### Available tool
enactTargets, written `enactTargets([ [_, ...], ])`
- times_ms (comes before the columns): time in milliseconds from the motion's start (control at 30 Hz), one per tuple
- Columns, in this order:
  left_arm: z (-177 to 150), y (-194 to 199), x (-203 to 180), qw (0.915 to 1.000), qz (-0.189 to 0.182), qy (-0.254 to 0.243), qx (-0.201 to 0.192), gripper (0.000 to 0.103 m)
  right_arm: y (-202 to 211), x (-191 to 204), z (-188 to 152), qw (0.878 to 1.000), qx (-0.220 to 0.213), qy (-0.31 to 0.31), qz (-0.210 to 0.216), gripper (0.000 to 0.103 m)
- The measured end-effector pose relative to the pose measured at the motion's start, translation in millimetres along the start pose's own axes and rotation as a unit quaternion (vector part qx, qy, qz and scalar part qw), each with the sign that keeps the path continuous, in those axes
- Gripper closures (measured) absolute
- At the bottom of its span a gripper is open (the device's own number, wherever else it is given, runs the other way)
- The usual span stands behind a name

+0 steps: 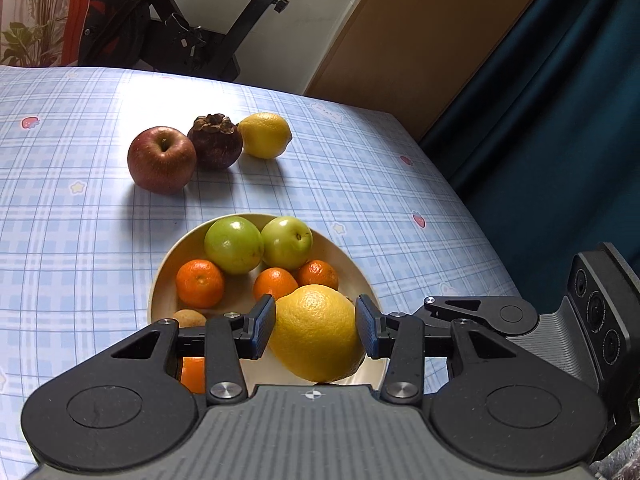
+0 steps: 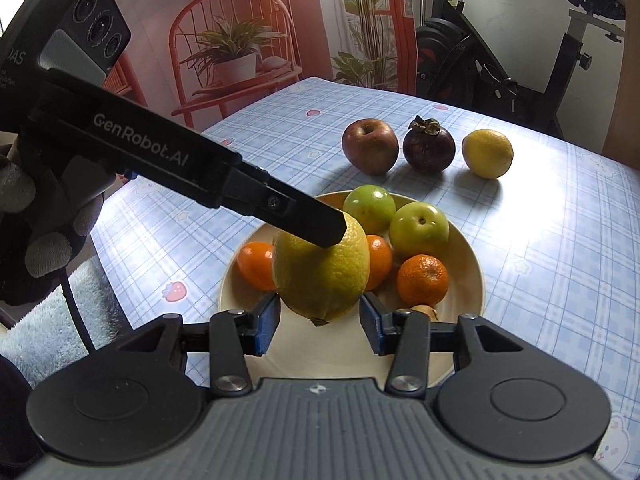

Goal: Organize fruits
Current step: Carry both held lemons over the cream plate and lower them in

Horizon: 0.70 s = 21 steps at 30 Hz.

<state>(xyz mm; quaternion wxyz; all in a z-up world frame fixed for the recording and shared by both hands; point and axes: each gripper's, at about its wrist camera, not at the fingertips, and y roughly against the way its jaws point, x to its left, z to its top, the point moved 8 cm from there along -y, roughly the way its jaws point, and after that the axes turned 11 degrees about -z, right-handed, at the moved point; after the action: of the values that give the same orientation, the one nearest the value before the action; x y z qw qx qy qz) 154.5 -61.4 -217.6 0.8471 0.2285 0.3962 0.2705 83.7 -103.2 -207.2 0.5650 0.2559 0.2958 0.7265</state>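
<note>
My left gripper (image 1: 316,326) is shut on a large yellow citrus fruit (image 1: 318,334) and holds it over the near part of a cream bowl (image 1: 168,264). The bowl holds two green apples (image 1: 234,245), several tangerines (image 1: 200,283) and a kiwi (image 1: 188,317). In the right wrist view the left gripper's finger (image 2: 316,224) reaches in from the left onto the same fruit (image 2: 320,272), above the bowl (image 2: 468,280). My right gripper (image 2: 318,324) is open, its pads either side of the fruit's lower end, apparently not touching it.
A red apple (image 1: 162,159), a dark mangosteen (image 1: 215,141) and a lemon (image 1: 266,135) stand in a row on the blue checked tablecloth (image 1: 80,200) beyond the bowl. The table's right edge drops to a dark blue curtain. An exercise bike stands behind.
</note>
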Motion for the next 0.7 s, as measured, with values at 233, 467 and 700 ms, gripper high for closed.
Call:
enactTargets([
  [233,-22,6,17,0.9997,0.013,0.021,0.009,0.057,-15,17,-11,0.999,0.030,0.010,0.019,0.056],
  [467,-28,9,28,0.9992,0.018,0.035,0.010,0.057,-25,21,-12,0.999,0.043,0.019,0.026,0.056],
  [700,-29,4,31,0.9990,0.021,0.037,0.016,0.057,-32,20,-14,0.998,0.055,0.024,0.026,0.056],
])
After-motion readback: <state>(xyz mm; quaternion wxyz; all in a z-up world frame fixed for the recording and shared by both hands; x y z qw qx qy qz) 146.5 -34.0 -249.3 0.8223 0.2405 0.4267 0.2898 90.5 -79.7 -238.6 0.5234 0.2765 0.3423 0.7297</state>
